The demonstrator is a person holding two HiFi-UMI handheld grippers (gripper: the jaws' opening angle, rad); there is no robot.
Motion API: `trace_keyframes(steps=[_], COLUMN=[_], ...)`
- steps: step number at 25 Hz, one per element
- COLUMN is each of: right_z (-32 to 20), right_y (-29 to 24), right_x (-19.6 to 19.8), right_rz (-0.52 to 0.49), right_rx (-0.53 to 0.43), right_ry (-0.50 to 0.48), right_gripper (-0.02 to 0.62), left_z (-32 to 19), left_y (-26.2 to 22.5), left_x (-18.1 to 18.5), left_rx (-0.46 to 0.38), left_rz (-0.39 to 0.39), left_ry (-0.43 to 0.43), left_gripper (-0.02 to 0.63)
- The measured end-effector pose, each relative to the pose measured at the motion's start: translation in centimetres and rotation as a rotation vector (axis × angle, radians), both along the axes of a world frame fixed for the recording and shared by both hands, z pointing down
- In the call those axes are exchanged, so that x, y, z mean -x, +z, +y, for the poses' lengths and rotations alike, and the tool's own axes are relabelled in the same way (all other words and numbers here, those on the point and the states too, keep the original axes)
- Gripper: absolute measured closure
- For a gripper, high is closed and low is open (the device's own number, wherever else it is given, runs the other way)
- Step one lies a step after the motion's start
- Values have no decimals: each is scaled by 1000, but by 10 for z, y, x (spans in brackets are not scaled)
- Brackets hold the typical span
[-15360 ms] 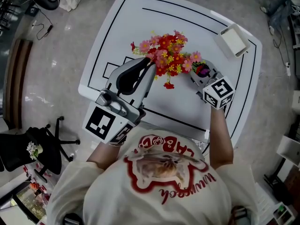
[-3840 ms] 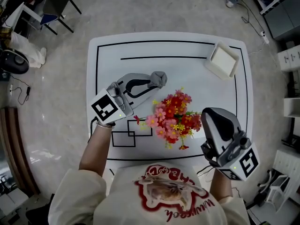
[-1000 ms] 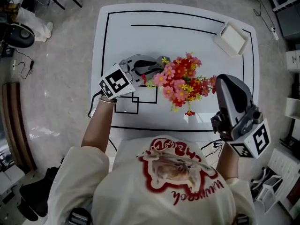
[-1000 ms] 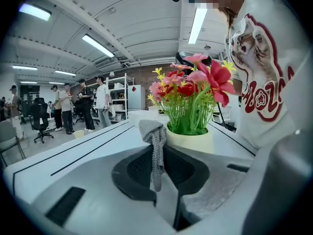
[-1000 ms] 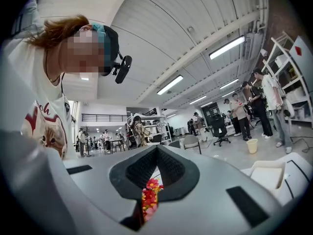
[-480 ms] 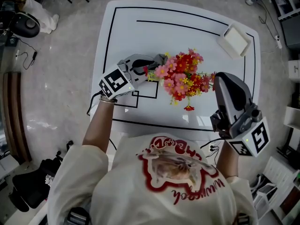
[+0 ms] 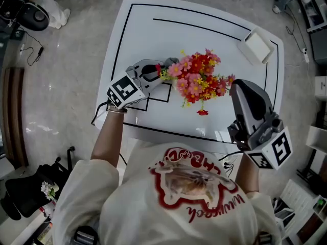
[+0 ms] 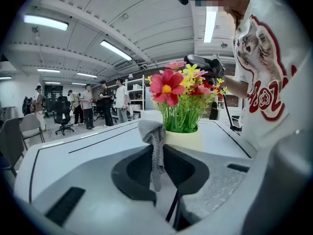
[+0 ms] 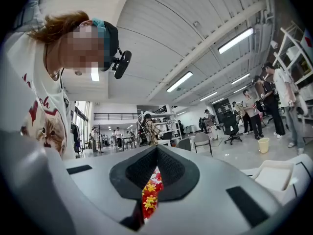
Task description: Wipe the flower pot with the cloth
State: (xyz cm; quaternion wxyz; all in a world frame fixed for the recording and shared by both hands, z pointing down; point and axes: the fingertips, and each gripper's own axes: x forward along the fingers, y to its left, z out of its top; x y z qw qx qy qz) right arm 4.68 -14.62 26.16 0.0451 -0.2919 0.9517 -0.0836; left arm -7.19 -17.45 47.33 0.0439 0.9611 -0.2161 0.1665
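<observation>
The left gripper [image 7: 162,69], jaws clamped on a grey knitted cloth [image 8: 153,140], holds the cloth's bunched top against the near side of a pale cream flower pot [image 8: 185,141]. This puts fabric, not plastic, against the pot for wiping. The pot stands near the middle of the white, black-lined table [image 7: 153,9], hidden from above by its red, pink and yellow flowers [image 7: 199,78]. The right gripper [image 7: 237,88] hangs raised beside the blooms, jaws closed, apparently on nothing, judged to be keeping clear.
</observation>
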Motion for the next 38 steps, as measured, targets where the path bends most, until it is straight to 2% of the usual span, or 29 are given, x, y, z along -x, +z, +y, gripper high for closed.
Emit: trace_keyframes(steps=[17, 33, 38], right_z=[15, 21, 24], right_y=[3, 7, 10], right_x=[-15, -29, -33], right_rz=[4, -1, -4], right_rx=[-8, -6, -3], right_ry=[-107, -191, -213], right_gripper=[597, 597, 597], left_z=[28, 54, 65], left_y=[-4, -7, -4], left_x=[1, -5, -11], left_rx=[-7, 4, 14], left_rz=[11, 62, 47], left_ry=[-177, -313, -331], left_gripper=[552, 552, 552])
